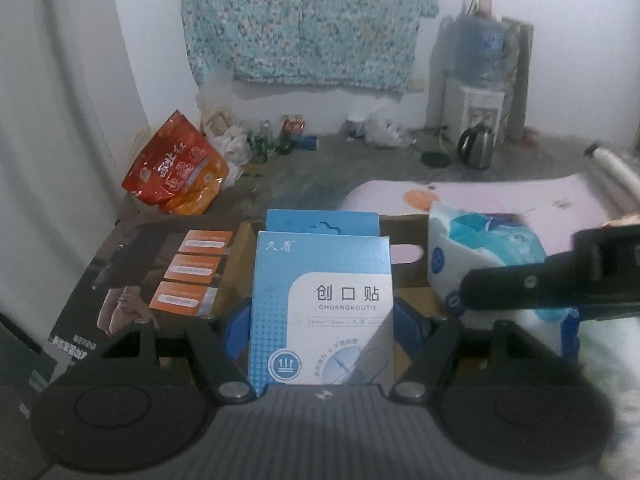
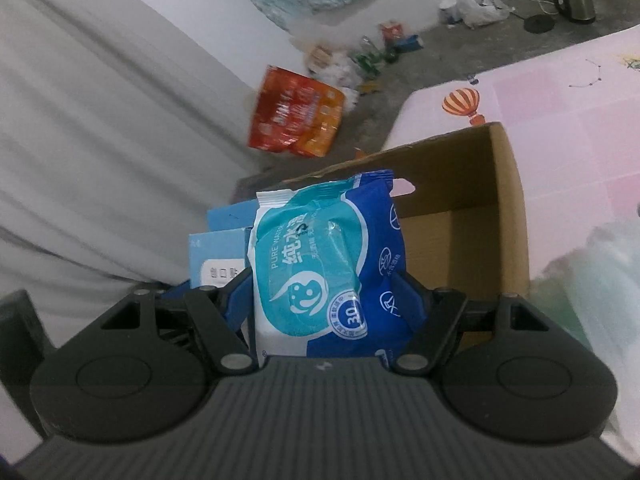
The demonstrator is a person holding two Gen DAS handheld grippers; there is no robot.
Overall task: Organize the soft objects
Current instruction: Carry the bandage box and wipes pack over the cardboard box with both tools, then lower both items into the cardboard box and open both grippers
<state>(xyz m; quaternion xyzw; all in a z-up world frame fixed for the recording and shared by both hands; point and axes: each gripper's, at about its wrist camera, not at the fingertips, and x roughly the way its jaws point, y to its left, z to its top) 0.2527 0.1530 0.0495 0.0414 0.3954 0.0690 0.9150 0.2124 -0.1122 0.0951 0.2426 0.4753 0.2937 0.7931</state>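
Observation:
In the left wrist view my left gripper [image 1: 320,324] is shut on a light blue box of adhesive bandages [image 1: 320,300], held upright between the blue pads. The right gripper's black body [image 1: 560,280] crosses the right side of that view with a wet-wipes pack [image 1: 480,248]. In the right wrist view my right gripper [image 2: 326,300] is shut on the blue and white wet-wipes pack [image 2: 324,264]. Both items hang over an open cardboard box [image 2: 508,216], its brown inside showing. The bandage box [image 2: 218,256] shows just left of the wipes.
The cardboard box [image 1: 408,236] sits on a pink patterned sheet [image 2: 560,100] with a balloon print. On the floor lie a red-orange snack bag [image 1: 176,172], bottles, plastic bags and a steel kettle [image 1: 476,146]. White fabric [image 2: 100,140] rises on the left. A dark printed flap [image 1: 132,280] lies left.

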